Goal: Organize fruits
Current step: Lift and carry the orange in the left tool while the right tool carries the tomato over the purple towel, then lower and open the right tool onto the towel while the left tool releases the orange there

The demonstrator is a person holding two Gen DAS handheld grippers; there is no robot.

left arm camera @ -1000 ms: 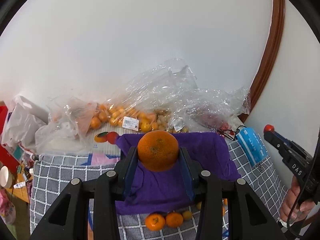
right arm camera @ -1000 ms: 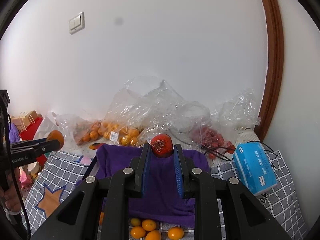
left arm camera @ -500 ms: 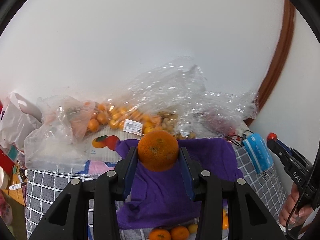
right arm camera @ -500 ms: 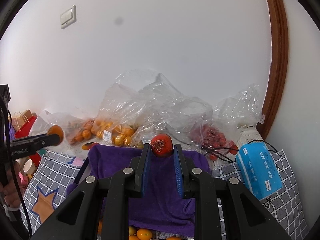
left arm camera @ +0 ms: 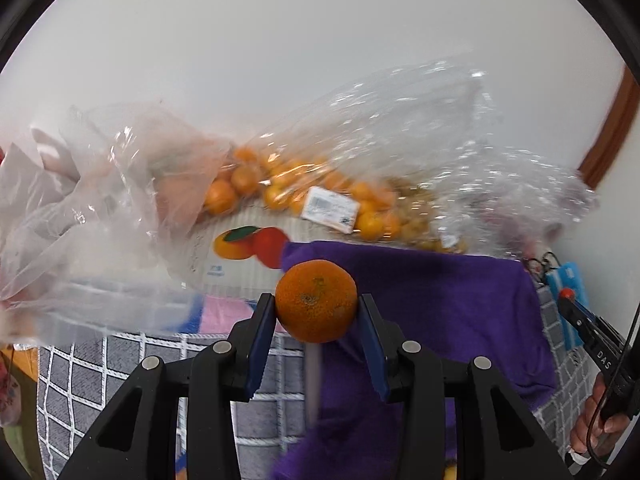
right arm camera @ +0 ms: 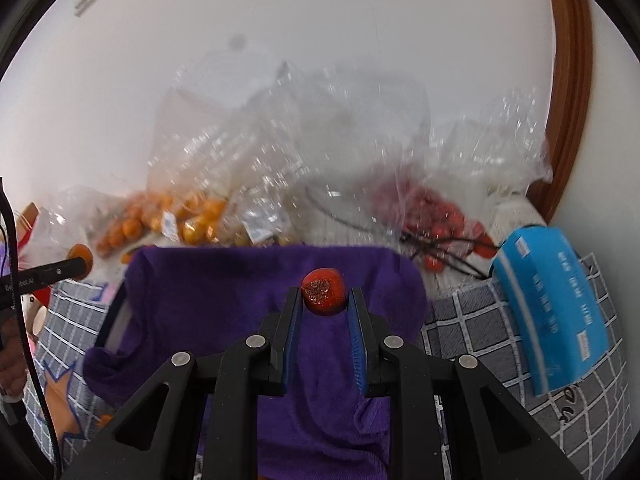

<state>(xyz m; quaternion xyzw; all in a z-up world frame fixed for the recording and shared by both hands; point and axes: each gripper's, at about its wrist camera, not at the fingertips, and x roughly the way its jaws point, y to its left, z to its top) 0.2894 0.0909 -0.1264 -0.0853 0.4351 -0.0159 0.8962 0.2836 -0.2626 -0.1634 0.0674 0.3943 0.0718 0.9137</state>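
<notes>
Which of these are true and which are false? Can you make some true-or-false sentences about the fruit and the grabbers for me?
1. The left hand-held gripper holds an orange. True.
2. The right hand-held gripper is empty. False: it is shut on a small red fruit.
3. A purple cloth lies under both grippers. True.
4. The blue packet sits on the left side of the right wrist view. False: it is on the right side.
5. The clear bags at the back hold only green fruit. False: one holds small orange fruits, and another holds small red fruits.
</notes>
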